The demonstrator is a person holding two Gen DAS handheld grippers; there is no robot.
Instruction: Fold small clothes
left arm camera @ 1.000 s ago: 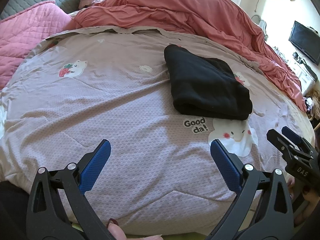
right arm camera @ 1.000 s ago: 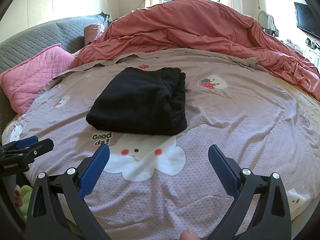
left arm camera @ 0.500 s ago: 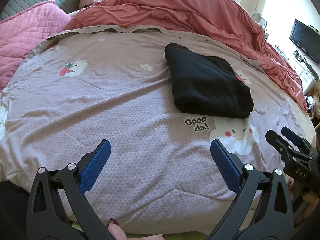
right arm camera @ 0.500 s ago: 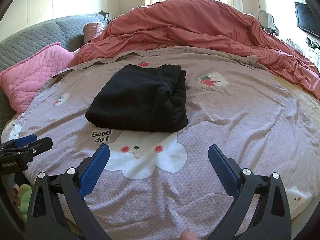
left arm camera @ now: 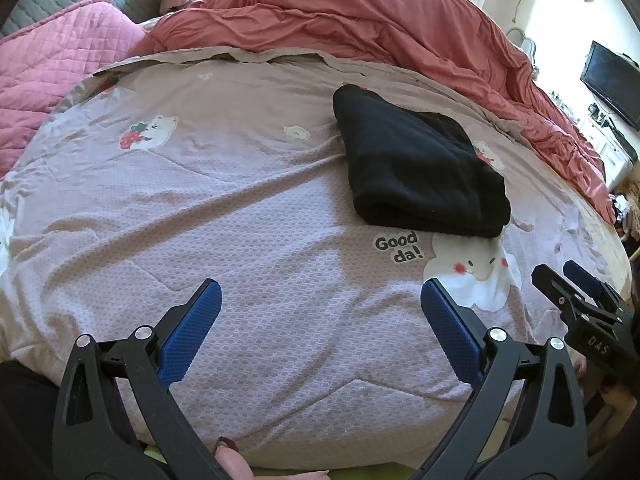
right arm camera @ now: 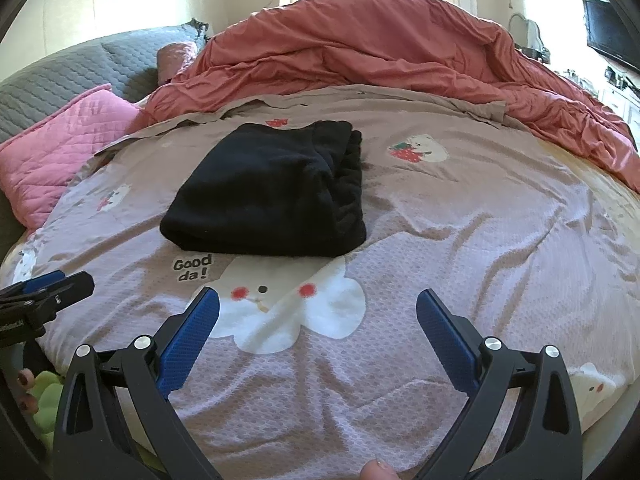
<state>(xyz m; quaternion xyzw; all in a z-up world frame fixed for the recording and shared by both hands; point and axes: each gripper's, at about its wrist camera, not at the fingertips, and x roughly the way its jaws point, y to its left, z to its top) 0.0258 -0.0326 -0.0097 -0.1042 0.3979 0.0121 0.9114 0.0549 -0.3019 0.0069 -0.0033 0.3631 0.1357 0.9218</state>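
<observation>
A black garment point(left arm camera: 420, 168) point(right arm camera: 272, 196) lies folded into a thick rectangle on the mauve printed bedsheet point(left arm camera: 240, 208) point(right arm camera: 460, 240), just beyond a "Good da!" print. My left gripper point(left arm camera: 320, 300) hovers open over bare sheet near the bed's front edge, left of and nearer than the garment. The right gripper point(right arm camera: 318, 304) is open too, above a white cartoon print in front of the garment. Neither gripper touches the cloth. Each gripper shows at the edge of the other's view, the right one point(left arm camera: 576, 292) and the left one point(right arm camera: 52, 286).
A rumpled salmon duvet point(left arm camera: 380, 28) point(right arm camera: 400, 56) is heaped along the far side of the bed. A pink quilted pillow point(left arm camera: 48, 60) point(right arm camera: 56, 144) and grey headboard point(right arm camera: 80, 72) sit at the left. A wall TV point(left arm camera: 612, 80) hangs at the right.
Both views shift only slightly: the garment sits a little farther off in each. Both grippers stay open and hold nothing.
</observation>
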